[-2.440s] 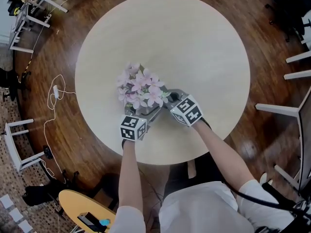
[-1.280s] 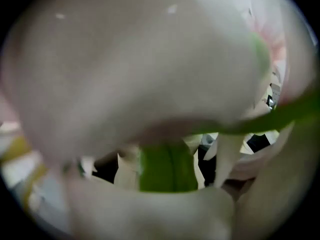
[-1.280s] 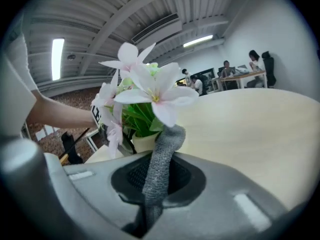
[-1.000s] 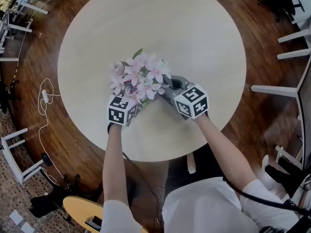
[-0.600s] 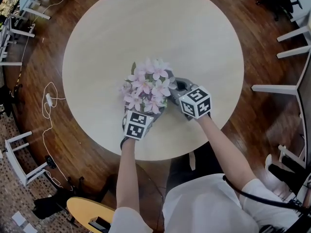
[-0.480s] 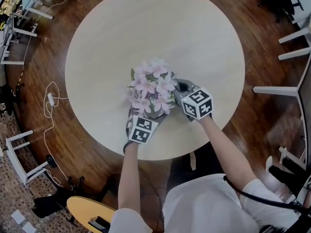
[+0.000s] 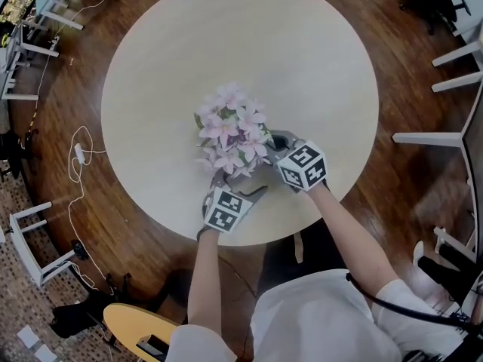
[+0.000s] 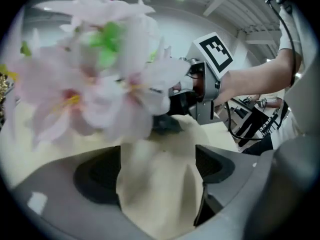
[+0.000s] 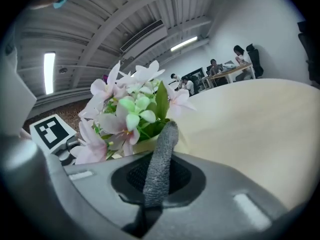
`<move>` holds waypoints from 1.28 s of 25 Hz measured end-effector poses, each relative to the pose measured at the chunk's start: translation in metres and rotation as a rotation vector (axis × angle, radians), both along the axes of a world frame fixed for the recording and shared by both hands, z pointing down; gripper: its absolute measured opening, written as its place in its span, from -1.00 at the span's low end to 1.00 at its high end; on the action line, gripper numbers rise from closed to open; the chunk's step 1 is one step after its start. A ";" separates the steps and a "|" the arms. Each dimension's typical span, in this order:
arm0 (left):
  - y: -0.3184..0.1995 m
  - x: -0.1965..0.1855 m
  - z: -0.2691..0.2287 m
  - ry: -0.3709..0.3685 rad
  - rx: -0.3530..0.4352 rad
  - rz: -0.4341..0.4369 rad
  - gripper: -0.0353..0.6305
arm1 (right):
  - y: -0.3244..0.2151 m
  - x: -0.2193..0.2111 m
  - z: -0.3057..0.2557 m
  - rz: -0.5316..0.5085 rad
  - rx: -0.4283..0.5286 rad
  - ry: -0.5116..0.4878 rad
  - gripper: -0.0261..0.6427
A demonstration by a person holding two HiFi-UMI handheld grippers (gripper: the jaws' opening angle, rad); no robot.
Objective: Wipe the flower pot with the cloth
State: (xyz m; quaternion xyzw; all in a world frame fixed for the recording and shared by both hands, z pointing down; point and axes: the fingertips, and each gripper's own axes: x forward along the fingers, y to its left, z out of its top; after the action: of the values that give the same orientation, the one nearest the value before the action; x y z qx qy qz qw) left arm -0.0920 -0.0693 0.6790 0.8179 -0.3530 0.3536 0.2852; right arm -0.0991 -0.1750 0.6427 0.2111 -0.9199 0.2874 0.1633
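**Round table** (image 7: 317, 66): shown almost whole from above in the head view. Its near edge is overlapped by the person's forearms.

**Pink flowers** (image 7: 230, 127): set in the near middle of the table. In the left gripper view they are too close and too blurred to be resolved.

**Flower pot** (image 9: 145, 146): hidden from above by the blooms. It is seen only as a pale sliver under the leaves in the right gripper view.

**Left gripper** (image 8: 157, 169): held at the near side of the flowers, with its jaws spread and closing. Pale table top is seen between them. A blurred pale form below the blooms cannot be identified. No pad is seen pressing on anything.

**Right gripper** (image 9: 159, 184): held just right of the flowers, with its jaws pressed together on the cloth.

**Grey cloth** (image 9: 162, 149): a narrow strip is pinched and stands up toward the pot. Whether cloth and pot touch cannot be told.
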 end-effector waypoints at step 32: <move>-0.099 -0.035 0.003 -0.125 0.104 -0.224 0.51 | -0.017 0.020 0.007 -0.007 0.007 0.030 -0.93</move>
State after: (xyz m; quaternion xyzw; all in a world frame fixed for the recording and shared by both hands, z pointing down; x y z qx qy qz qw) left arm -0.1265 -0.1683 0.6817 0.7633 -0.4770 0.3513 0.2577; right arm -0.0792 -0.1922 0.6498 0.2128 -0.9190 0.2804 0.1775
